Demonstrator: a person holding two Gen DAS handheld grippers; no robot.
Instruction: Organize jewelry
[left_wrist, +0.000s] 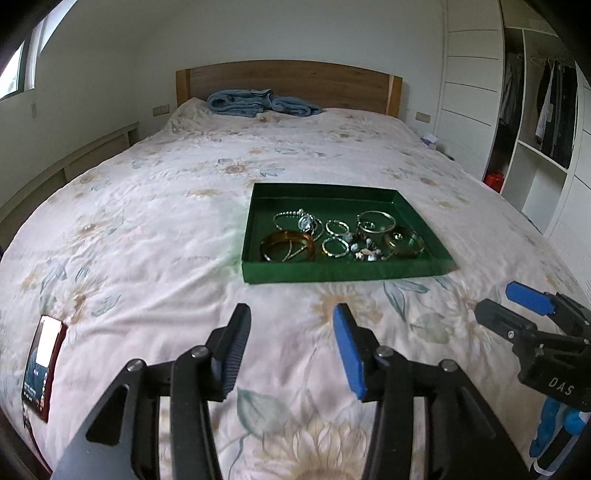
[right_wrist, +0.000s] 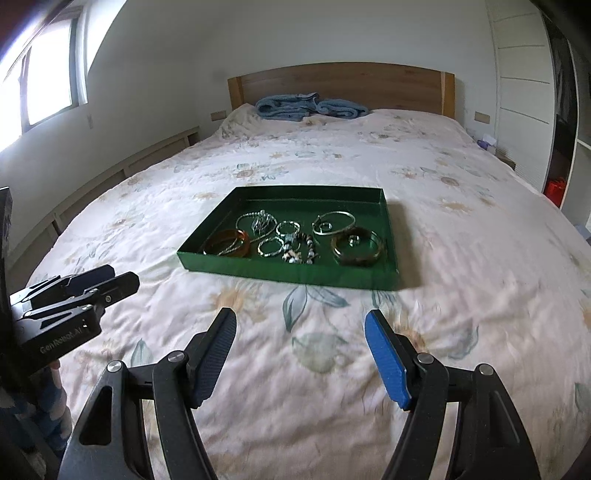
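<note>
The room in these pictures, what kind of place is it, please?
Most likely a bedroom in a home. A large bed with a wooden headboard fills the view, and an open wardrobe with hanging clothes stands beside it. A green tray of jewelry lies on the bed.

Bed (left_wrist: 155, 206), floral cover: green tray (left_wrist: 343, 275), blue towel (left_wrist: 258, 103), phone (left_wrist: 44, 365).

- A tray (left_wrist: 343, 275) sits on the bed (left_wrist: 147, 229), bracelets (left_wrist: 288, 249) and rings (left_wrist: 335, 246) inside it.
- A folded blanket (left_wrist: 258, 103) lies behind, against the headboard (left_wrist: 288, 79).
- A phone (left_wrist: 42, 365) lies near the bed's left edge.
</note>
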